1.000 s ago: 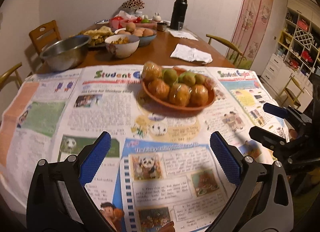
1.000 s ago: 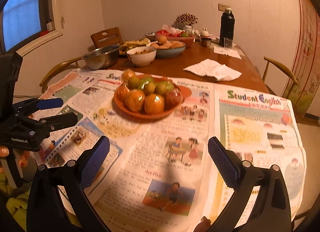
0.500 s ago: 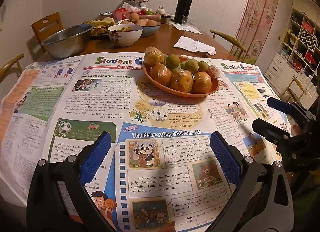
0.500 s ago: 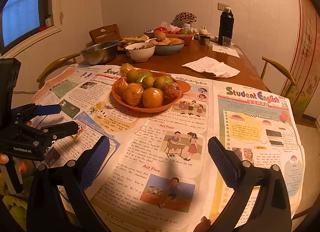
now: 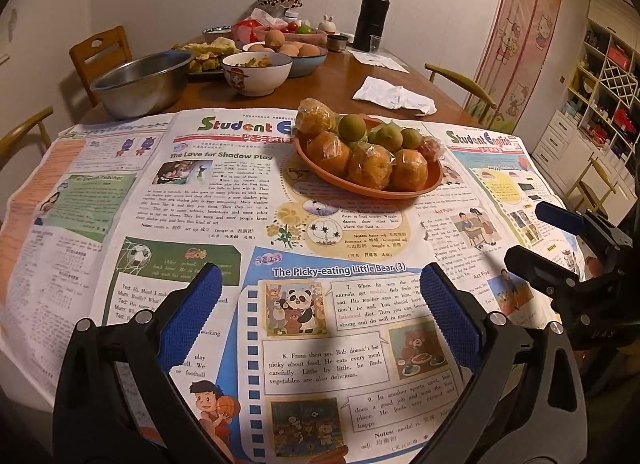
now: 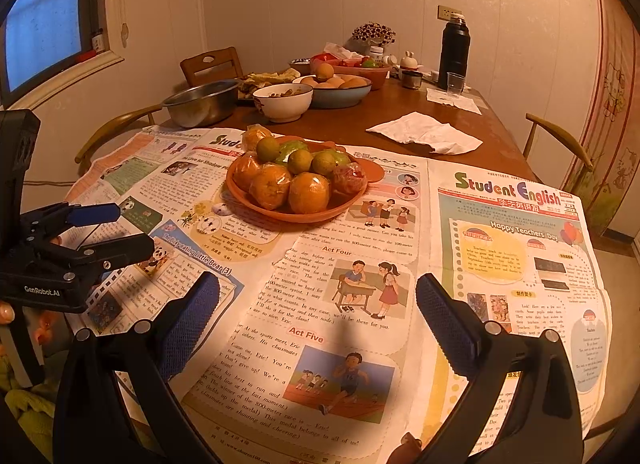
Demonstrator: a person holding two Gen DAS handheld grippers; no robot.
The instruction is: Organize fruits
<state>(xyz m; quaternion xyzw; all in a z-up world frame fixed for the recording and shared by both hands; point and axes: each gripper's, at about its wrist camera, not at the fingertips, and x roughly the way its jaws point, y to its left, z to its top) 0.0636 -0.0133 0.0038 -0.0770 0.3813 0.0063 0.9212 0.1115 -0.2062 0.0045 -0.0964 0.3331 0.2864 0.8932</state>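
An orange plate stands on newspaper near the table's middle. It is piled with wrapped oranges and small green fruits. My left gripper is open over the newspaper, well short of the plate, with nothing between its blue pads. The right wrist view shows it at the left edge. My right gripper is open too, holds nothing, and hangs near the table's front edge. In the left wrist view it is at the right.
Newspaper sheets cover the near half of the wooden table. Behind the plate are a steel bowl, a white bowl, a blue bowl of round fruit, a black flask and a crumpled napkin. Chairs ring the table.
Both views have shifted a little and gone from blurred to sharp. The plate and fruit have not moved. Both grippers have stayed open.
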